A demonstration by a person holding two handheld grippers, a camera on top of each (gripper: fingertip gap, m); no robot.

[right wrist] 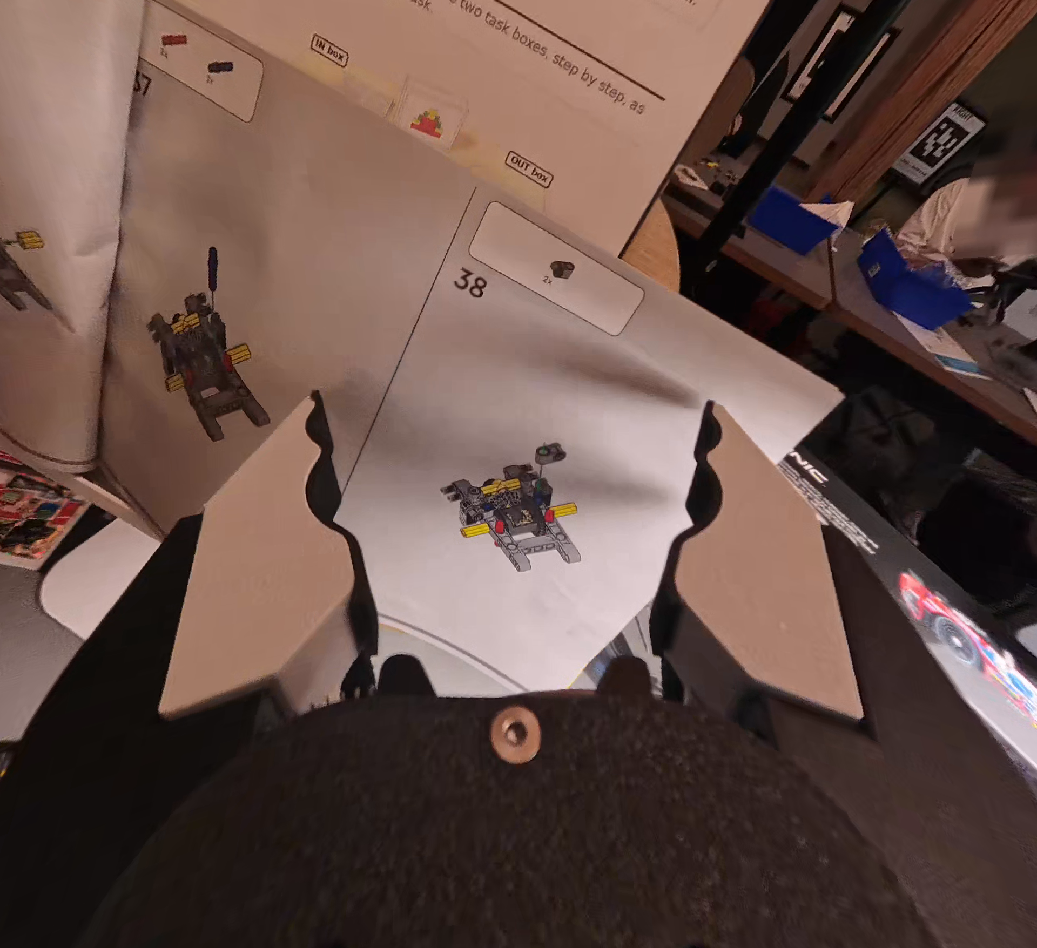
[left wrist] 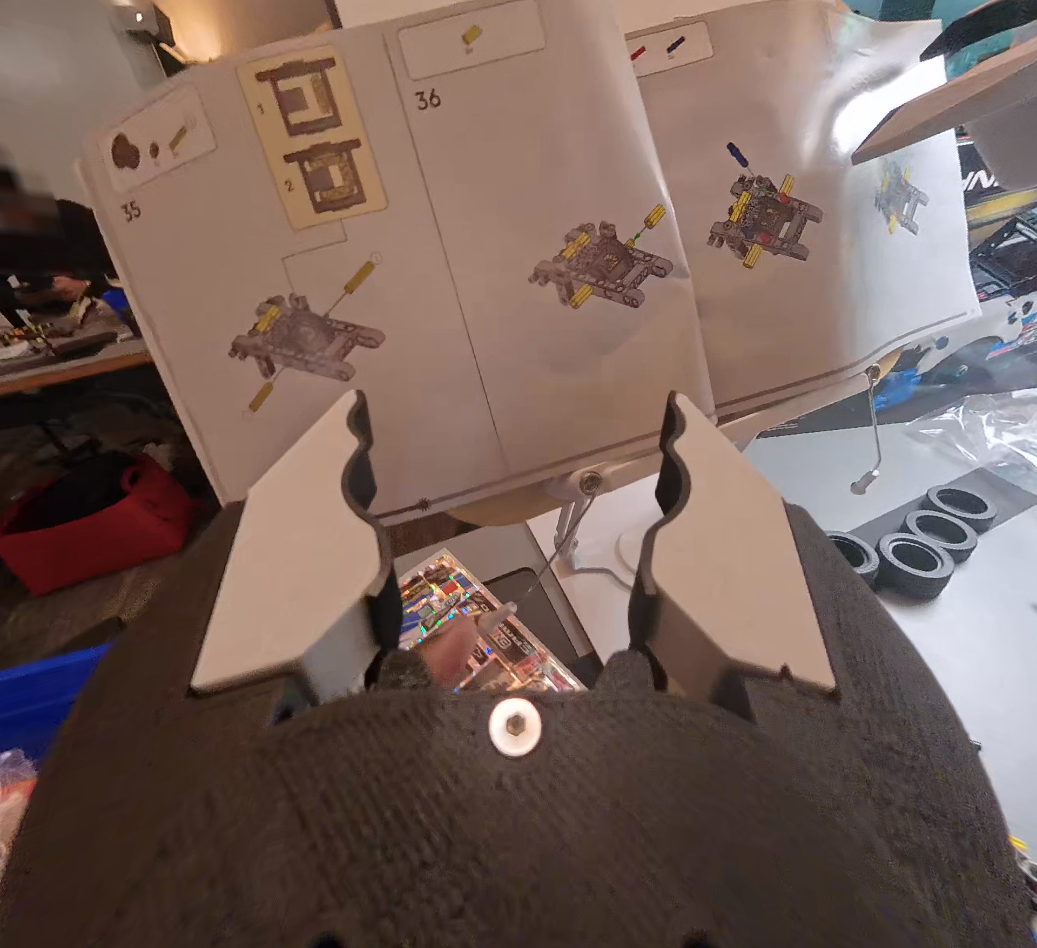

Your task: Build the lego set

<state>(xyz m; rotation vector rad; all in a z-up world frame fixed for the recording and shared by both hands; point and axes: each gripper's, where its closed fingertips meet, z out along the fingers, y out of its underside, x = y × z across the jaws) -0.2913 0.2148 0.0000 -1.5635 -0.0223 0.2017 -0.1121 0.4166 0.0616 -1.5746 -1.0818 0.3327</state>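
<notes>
Noted from my remote station: instruction booklet (left wrist: 505, 259) pages were pale grey-white, printed with grey models carrying yellow, red and blue pins. My left gripper (left wrist: 513, 478) had white fingers edged black; the right gripper (right wrist: 510, 500) looked tan in warmer light. Tyres (left wrist: 920, 545) were matte black. Sticker sheet (left wrist: 482, 635) was multicoloured, seemingly holographic. A red bag (left wrist: 95, 534) lay far left.

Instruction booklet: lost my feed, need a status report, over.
Left gripper open, empty. Right gripper open, empty. Instruction booklet propped open on its stand, pages curling mid-turn; no bricks in hand. Black tyres loose on the table, nothing blocking.
</notes>
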